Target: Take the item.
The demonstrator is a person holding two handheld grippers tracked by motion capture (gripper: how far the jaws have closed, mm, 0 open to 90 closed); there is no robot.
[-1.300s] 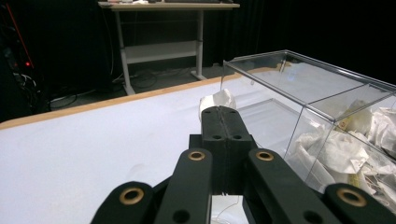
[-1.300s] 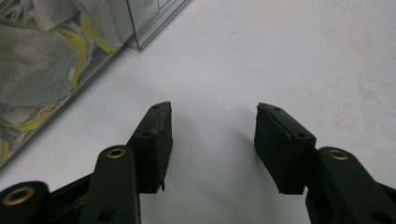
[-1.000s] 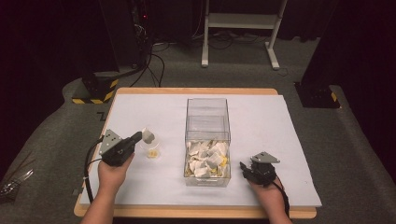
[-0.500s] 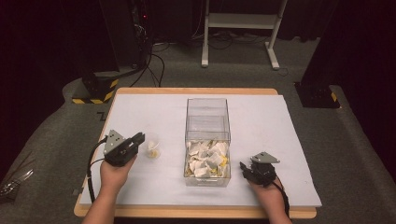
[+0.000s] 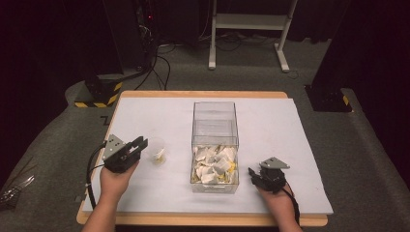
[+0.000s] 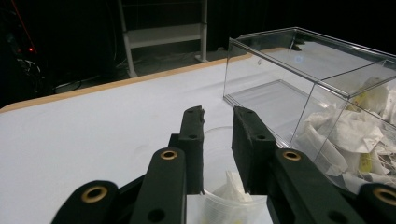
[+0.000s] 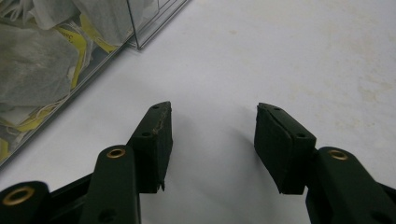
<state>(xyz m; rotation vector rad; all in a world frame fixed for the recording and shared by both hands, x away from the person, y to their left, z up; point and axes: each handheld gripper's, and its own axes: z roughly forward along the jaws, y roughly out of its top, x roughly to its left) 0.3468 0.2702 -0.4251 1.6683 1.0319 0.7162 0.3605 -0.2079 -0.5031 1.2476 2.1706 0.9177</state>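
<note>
Moved: small clear plastic cup (image 5: 158, 151) with a tea bag set down left of clear plastic box (image 5: 215, 126) | left gripper (image 5: 138, 147) jaws just opening, straddling cup | right gripper (image 5: 255, 175) jaws spread, empty, right of box

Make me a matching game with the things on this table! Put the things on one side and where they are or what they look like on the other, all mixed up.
Things:
1. clear box
2. small plastic cup
3. left hand-held gripper
4. right hand-held gripper

Descriptions:
A. jaws apart over bare white table, nothing between them
B. in the middle of the table, near end piled with tea bags
C. jaws on either side of the cup, just been opening
D. see-through, a tea bag inside, left of the box

Pairs: 1-B, 2-D, 3-C, 4-A
</note>
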